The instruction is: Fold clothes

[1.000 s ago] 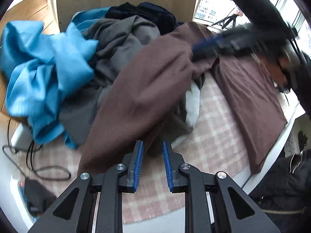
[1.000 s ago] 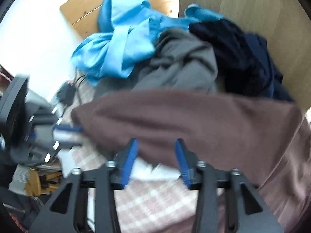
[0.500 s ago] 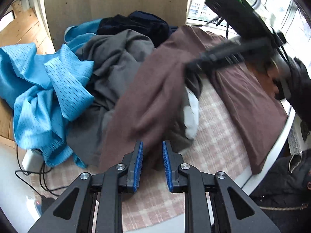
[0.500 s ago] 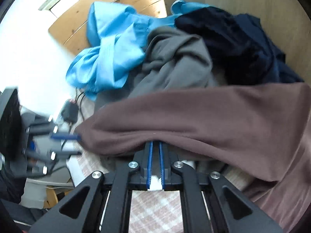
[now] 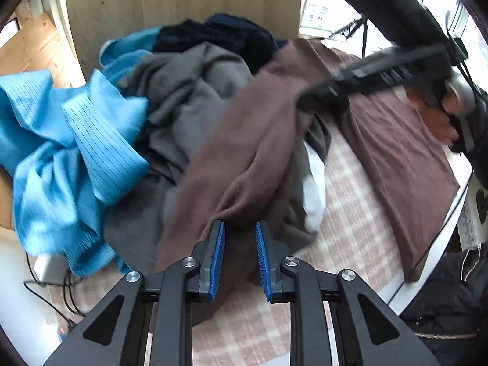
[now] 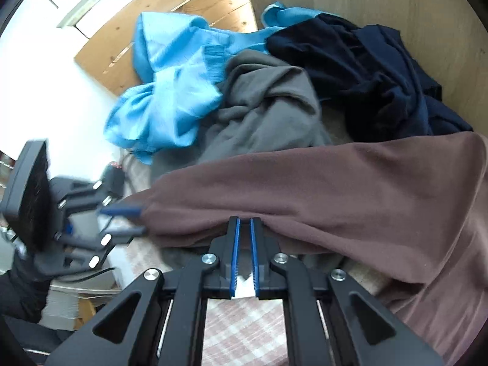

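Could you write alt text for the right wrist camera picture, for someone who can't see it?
Two black tongs with blue pads are pinched nearly shut on the edge of a brown garment stretched across a checked cloth. Behind lies a heap of light blue, grey and navy clothes; the other tongs reach the brown garment's end at left.

No text, label, brand, number or sign can be read in either view. The clothes ahead of each claw show only plain cloth or fine stripes, with no print that I can make out.
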A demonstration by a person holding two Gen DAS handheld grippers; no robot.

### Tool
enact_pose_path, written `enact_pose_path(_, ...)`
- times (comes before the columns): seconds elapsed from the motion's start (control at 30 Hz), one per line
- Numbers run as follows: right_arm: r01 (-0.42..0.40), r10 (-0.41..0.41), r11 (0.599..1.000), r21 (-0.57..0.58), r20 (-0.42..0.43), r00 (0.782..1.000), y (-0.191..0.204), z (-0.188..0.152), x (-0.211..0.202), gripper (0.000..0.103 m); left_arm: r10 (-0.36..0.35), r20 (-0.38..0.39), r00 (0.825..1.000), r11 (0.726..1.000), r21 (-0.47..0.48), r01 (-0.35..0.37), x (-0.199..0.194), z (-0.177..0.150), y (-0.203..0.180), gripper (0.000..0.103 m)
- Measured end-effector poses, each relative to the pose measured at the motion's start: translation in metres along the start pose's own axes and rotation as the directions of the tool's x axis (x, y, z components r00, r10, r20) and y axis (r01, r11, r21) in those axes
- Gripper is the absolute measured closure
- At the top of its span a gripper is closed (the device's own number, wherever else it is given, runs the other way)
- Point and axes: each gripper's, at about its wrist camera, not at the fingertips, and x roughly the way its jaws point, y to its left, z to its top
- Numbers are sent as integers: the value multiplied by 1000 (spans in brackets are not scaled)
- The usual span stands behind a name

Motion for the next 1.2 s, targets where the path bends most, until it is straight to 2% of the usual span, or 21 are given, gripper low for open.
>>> enact_pose_path(0.17,-89,84,992,-84,-62,995,38,1,20,95,15,-1,1000,1000,1,-15,-3,5,9,83)
enact_pose_path(0.23,-59,50,992,-114,-83,995,47,5,33,95,22,-3,1000,1000,7,-22,-4,5,8,83)
enact_pose_path(0.4,-60,57,998,-35,-77,995,31,21,45,95,15,19,1000,999,32,-15,-15,-2,-8,83)
enact_pose_path(0.67,-51,50,998,-24,-39,998,23,21,19,95,35,-33,999,996,88,-32,15,-5,-20,83)
enact_pose_path(0.7,-44,44,999,-3,-25,999,16,19,12,95,40,-32,999,994,100,-36,18,-5,-21,86)
enact_pose_path(0.73,-38,38,999,18,-10,999,9,16,4,94,43,-30,999,993,112,-39,20,-4,-22,93)
enact_pose_path(0.8,-11,9,995,102,29,1000,-19,1,-14,92,36,-26,999,992,119,-33,19,-5,-21,96)
enact_pose_path(0.87,28,-41,980,196,62,997,-49,-19,-31,77,36,-19,999,992,125,-33,13,-5,-21,98)
enact_pose_path(0.97,93,-114,921,377,33,993,-100,-52,-33,72,34,3,999,987,156,-34,-8,-5,-25,98)
enact_pose_path(1.03,73,-96,886,459,27,995,-121,-63,-29,72,33,18,999,983,180,-35,-22,-5,-28,99)
enact_pose_path(1.13,61,-113,863,501,74,991,-130,-65,-32,72,27,24,999,970,241,-32,-44,-7,-39,99)
enact_pose_path(1.2,89,-151,875,476,94,984,-124,-60,-37,72,13,19,1000,958,286,-18,-52,-11,-50,99)
